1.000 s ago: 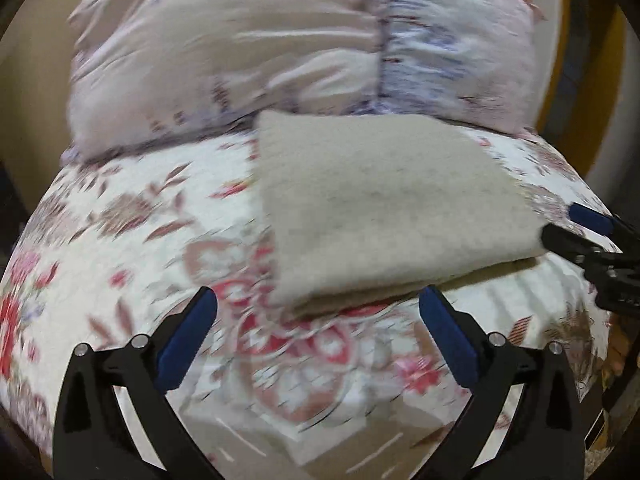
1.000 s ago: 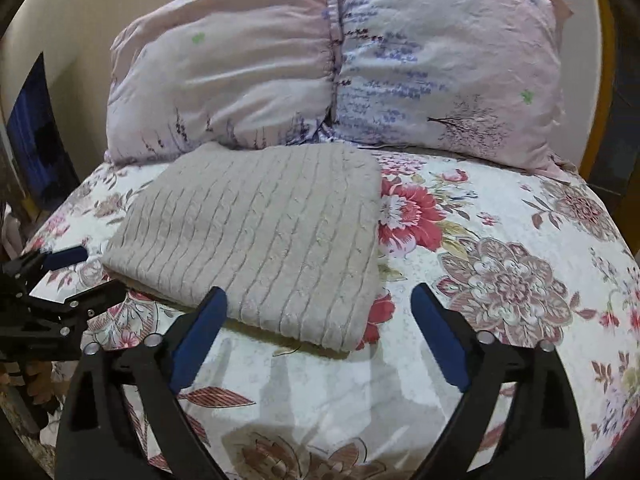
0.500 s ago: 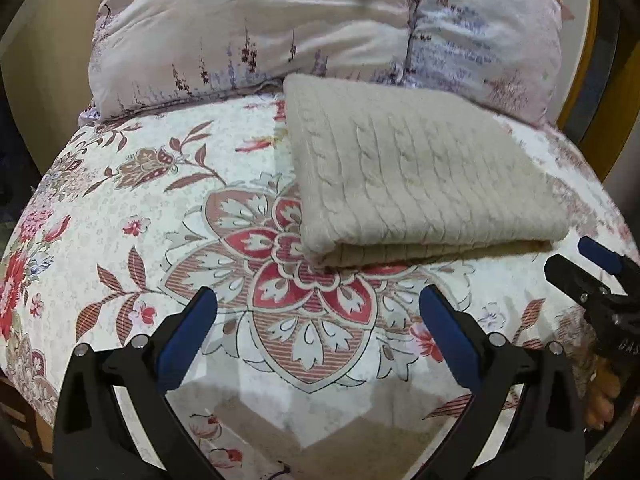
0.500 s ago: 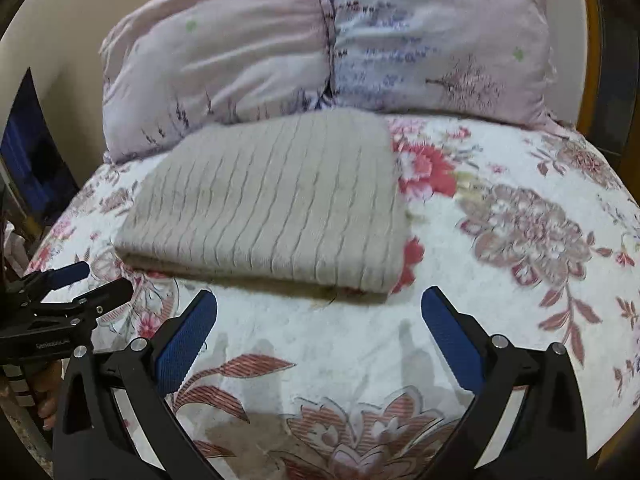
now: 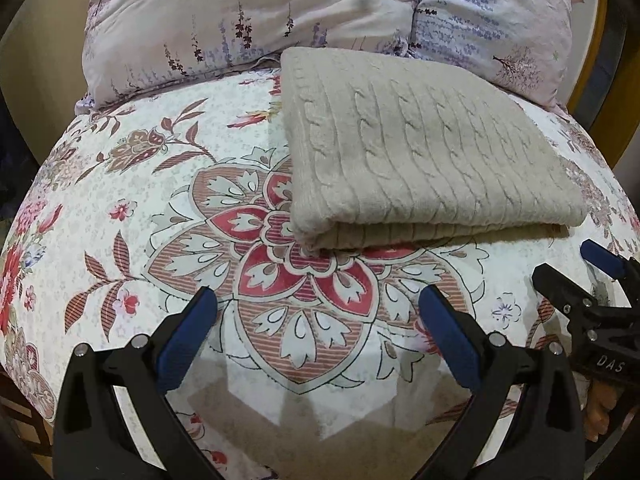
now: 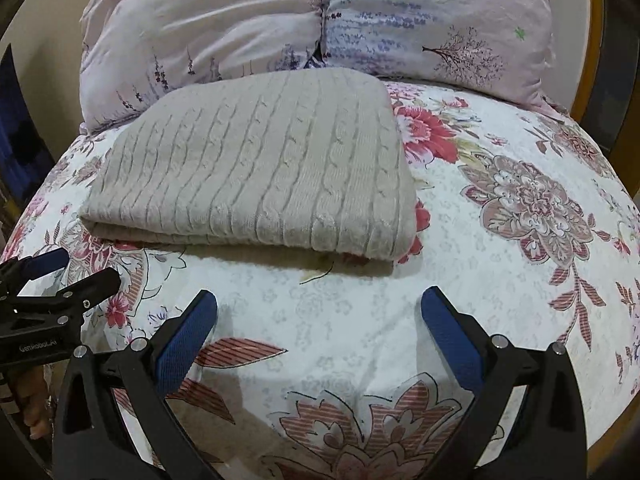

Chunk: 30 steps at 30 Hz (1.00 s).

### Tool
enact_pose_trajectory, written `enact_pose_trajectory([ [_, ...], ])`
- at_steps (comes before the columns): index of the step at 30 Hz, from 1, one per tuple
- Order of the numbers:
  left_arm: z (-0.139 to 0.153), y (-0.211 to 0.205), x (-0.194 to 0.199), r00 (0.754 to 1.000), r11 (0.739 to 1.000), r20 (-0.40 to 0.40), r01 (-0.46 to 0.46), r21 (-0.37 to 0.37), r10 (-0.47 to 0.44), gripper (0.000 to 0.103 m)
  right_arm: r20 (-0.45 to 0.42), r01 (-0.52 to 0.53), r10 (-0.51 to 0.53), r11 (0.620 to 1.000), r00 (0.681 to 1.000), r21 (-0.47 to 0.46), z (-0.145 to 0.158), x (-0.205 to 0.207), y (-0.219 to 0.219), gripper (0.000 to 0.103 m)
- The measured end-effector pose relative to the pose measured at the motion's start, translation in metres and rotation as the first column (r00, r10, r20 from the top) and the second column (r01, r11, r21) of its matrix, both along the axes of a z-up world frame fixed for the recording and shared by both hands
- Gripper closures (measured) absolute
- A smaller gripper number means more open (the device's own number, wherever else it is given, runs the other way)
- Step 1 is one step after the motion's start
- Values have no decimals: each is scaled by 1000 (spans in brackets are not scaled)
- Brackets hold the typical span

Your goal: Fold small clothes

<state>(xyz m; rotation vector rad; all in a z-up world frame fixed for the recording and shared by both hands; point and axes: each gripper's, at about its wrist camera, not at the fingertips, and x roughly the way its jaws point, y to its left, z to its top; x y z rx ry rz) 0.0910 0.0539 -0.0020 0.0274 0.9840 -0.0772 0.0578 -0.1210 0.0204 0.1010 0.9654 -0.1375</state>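
A beige cable-knit sweater (image 5: 420,160) lies folded into a neat rectangle on the floral bedsheet (image 5: 200,220), its far edge against the pillows. It also shows in the right wrist view (image 6: 260,164). My left gripper (image 5: 318,312) is open and empty, a short way in front of the sweater's near folded edge. My right gripper (image 6: 318,312) is open and empty, also in front of the sweater. Each gripper shows in the other's view: the right one (image 5: 576,268) at the right edge, the left one (image 6: 76,272) at the left edge.
Two pale floral pillows (image 6: 320,20) stand behind the sweater at the head of the bed. A yellow and dark frame (image 5: 600,40) is at the far right. The bed's near edge drops away below the grippers.
Both grippers have drawn back from the folded sweater toward the bed's near edge. They stay open. The sweater has not moved.
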Motion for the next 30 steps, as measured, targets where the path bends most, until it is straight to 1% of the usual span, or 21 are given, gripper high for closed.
enact_pose_trajectory([
  [3, -1, -2, 1, 1000, 1000, -2, 2, 17, -2, 2, -20, 15, -15, 1000, 1000, -22, -2, 2, 2, 1],
  [6, -1, -1, 3, 1000, 1000, -3, 3, 16, -3, 2, -32, 15, -16, 999, 999, -44, -3, 3, 4, 1],
  [30, -2, -1, 1, 1000, 1000, 10, -11, 11, 11, 2, -32, 17, -18, 999, 999, -42, -3, 2, 2, 1],
])
